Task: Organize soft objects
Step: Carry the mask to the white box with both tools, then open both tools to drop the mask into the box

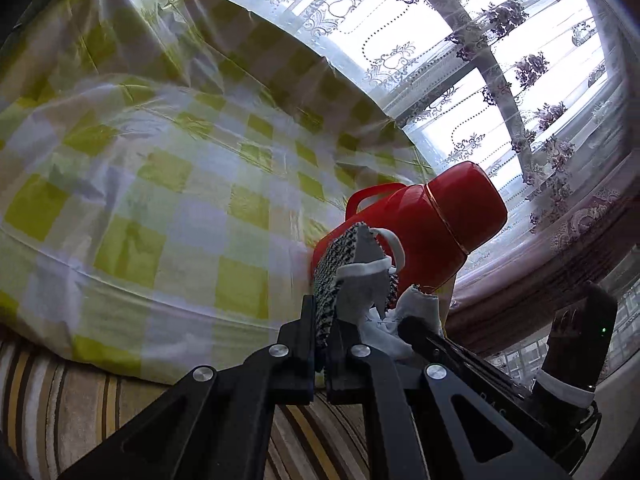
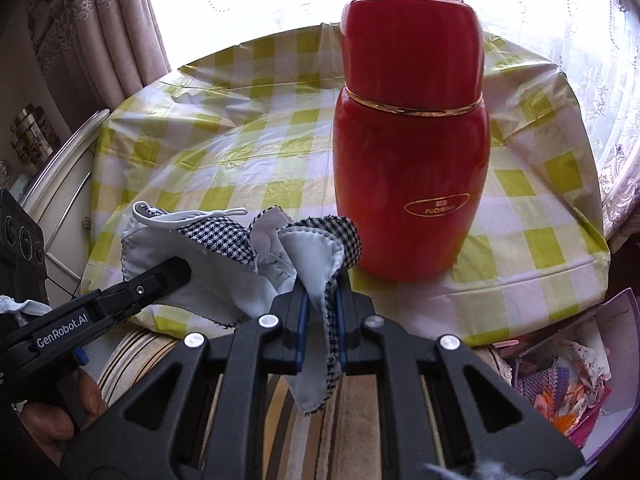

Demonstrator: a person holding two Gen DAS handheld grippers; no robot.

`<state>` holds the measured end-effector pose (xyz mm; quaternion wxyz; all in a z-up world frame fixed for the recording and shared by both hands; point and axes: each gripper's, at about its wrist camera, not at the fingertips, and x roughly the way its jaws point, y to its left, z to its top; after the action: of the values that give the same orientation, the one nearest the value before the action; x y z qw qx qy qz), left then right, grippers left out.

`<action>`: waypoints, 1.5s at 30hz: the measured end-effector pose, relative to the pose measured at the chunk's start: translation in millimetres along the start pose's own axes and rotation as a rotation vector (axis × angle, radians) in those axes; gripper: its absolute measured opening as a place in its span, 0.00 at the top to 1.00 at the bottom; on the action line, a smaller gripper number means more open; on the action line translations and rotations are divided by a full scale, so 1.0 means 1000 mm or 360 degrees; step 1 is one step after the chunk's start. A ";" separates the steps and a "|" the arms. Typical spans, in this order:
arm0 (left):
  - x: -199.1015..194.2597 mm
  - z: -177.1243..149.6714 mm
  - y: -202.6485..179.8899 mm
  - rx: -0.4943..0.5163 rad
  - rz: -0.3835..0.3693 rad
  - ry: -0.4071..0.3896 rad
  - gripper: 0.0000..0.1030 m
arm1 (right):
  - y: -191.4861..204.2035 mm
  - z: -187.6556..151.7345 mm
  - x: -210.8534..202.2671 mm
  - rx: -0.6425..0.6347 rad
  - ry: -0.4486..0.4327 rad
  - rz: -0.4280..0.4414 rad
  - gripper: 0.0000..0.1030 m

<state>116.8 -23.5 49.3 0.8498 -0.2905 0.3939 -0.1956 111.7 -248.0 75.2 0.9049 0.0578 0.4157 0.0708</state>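
**Right wrist view: a soft cloth is held up by both tongs**

Right wrist view: a small checked cloth with a white lining is seen held between the two tongs, just in front of a big red flask. The right tongs are pressed together on one folded edge of the cloth. The left tongs are closed on the other edge, which is shown more clearly from the left wrist. The cloth is held over the near edge of the tabletop, which is covered in a yellow and white checked sheet.

The cloth is judged to be light, thin and floppy. It is easily bent and bunched, and it cannot be broken. It is best held by its edges or corners, so it can be pulled flat. A thin loop is sewn on top and could get caught.
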 end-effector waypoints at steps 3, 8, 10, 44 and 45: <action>0.005 -0.010 -0.022 0.0046 -0.0029 0.0039 0.97 | -0.019 -0.007 -0.019 0.0032 -0.0022 -0.0043 0.86; 0.021 -0.033 -0.066 0.0137 -0.0108 0.0135 0.97 | -0.060 -0.022 -0.056 0.0089 -0.0063 -0.0172 0.86; 0.031 -0.045 -0.086 0.0182 -0.0143 0.0186 0.97 | -0.079 -0.029 -0.072 0.0124 -0.0077 -0.0236 0.86; 0.094 -0.204 -0.220 0.0758 0.0066 0.0754 0.14 | -0.254 -0.124 -0.170 0.0458 -0.0037 -0.0906 0.35; 0.096 -0.206 -0.222 0.0784 0.0089 0.0759 0.13 | -0.255 -0.124 -0.171 0.0462 -0.0034 -0.0906 0.35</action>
<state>-8.8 -315.0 32.8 0.7835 -0.0118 0.5302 -0.3240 -72.2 -523.3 80.0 0.8750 0.0683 0.4113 -0.2460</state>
